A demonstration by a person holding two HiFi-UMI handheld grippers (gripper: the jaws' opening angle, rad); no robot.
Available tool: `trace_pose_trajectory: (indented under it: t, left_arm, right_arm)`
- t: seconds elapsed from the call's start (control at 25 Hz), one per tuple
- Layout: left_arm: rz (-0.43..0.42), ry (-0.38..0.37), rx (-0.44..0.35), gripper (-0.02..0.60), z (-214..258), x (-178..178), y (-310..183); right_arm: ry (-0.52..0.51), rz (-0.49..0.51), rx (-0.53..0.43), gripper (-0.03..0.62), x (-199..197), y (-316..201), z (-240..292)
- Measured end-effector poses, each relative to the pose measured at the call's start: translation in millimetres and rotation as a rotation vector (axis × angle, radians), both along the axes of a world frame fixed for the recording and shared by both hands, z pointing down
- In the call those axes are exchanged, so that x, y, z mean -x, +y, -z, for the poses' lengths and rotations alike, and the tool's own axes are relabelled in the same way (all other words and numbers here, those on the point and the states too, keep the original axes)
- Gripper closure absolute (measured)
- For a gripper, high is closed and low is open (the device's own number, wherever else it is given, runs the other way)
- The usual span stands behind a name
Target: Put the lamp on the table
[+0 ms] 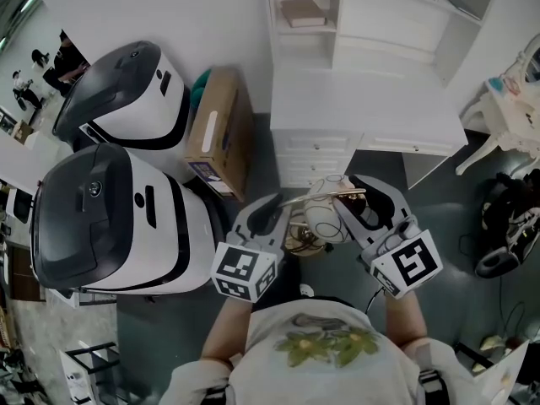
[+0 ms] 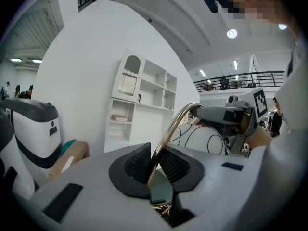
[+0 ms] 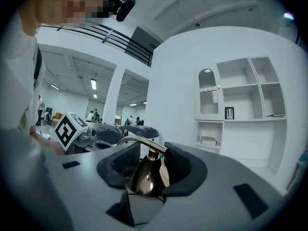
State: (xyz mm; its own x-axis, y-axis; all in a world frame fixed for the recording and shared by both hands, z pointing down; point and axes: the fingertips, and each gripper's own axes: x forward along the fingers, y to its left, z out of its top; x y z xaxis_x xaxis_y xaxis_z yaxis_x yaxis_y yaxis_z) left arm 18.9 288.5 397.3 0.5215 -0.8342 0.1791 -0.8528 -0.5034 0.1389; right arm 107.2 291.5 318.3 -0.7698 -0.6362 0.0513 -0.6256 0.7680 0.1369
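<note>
I hold the lamp (image 1: pixel 321 219) in the air between both grippers, over the dark floor in front of the white table (image 1: pixel 371 112). It has a white globe shade (image 2: pixel 207 139) and a thin curved brass arm (image 2: pixel 169 131). My left gripper (image 1: pixel 270 218) is shut on that arm, which rises from between its pads (image 2: pixel 137 165). Around the lamp's brass bell fitting (image 3: pixel 144 174), below the arm's end (image 3: pixel 139 141), my right gripper (image 1: pixel 359 209) is closed. The left gripper's marker cube (image 3: pixel 67 129) shows at the left of the right gripper view.
Two big white-and-black machines (image 1: pixel 110 218) (image 1: pixel 126 95) stand at the left, with a cardboard box (image 1: pixel 219 129) leaning beside them. A shelf unit with a book (image 1: pixel 302 13) sits on the table. A white chair (image 1: pixel 506 116) and black bags (image 1: pixel 510 226) are at the right.
</note>
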Motion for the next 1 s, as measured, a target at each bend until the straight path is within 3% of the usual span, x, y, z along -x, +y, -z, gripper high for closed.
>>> trace_pose_trajectory:
  t: [0.36, 1.0]
  left_arm:
    - [-0.039, 0.002, 0.010, 0.509, 2.8, 10.1, -69.7]
    - [-0.086, 0.004, -0.017, 0.509, 23.2, 61.0, -198.9]
  right_arm:
    - [0.002, -0.025, -0.006, 0.424, 11.1, -66.9, 3.1]
    - [0.001, -0.068, -0.040, 0.424, 62.8, -190.6, 23.8]
